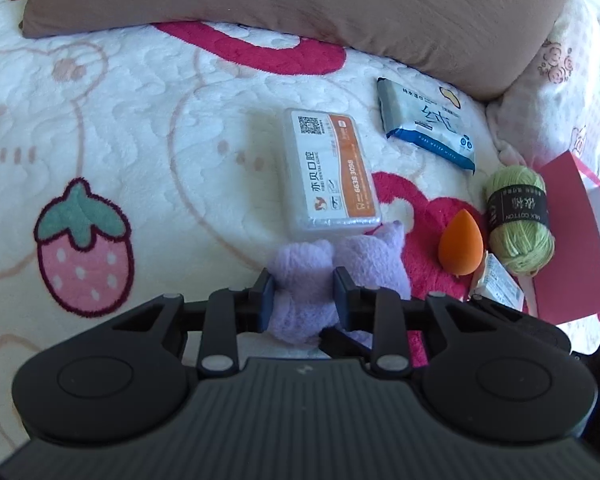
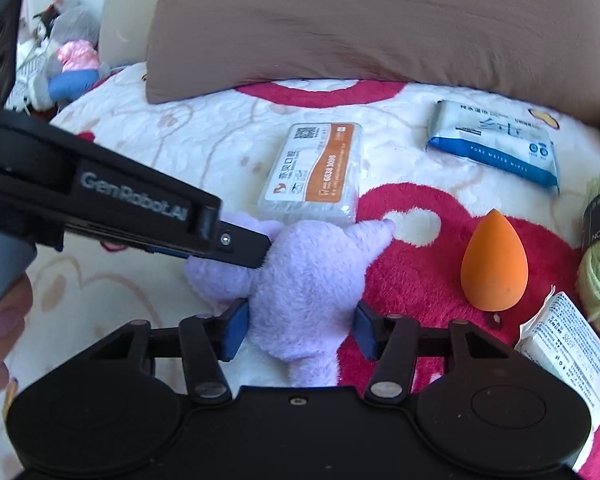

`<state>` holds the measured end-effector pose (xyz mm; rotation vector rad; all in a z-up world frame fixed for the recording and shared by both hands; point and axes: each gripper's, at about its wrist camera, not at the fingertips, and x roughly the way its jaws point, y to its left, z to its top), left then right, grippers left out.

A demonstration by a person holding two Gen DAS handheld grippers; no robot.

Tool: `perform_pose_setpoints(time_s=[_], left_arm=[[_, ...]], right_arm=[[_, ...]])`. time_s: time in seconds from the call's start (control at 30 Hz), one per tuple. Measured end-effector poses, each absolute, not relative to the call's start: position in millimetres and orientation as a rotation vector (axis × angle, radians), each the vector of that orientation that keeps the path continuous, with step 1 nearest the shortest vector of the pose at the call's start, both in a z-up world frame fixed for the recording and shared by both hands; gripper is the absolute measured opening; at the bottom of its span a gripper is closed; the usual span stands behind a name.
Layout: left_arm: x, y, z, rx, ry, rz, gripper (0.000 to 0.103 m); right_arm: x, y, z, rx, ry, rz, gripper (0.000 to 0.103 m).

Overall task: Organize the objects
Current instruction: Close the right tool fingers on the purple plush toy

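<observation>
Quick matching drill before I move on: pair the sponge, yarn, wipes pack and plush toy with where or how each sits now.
Things:
1. sponge
2. yarn
3. wipes pack
4. plush toy

States:
A. between both grippers' jaws
B. flat on the blanket, near the brown pillow
C. on the red patch, free of both grippers
D. green, wrapped in a black label band

Pairs: 1-C, 2-D, 3-B, 4-A
</observation>
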<state>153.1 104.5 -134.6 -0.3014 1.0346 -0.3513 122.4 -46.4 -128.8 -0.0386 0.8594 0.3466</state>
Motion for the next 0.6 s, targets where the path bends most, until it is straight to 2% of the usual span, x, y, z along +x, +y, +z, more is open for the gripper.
perform_pose_setpoints(time_s=[0.23, 0.6], left_arm=[[142.5, 98.0, -119.4, -0.281, 1.022, -0.389, 0.028], [120.4, 76.8, -109.4, -0.303, 1.133, -0.499, 0.028]], right_arm=[[117.9, -56.6, -116.5, -0.034, 0.872, 0.362, 0.058], [88.6, -81.7, -100.0, -0.05, 0.976, 0.357, 0.058]])
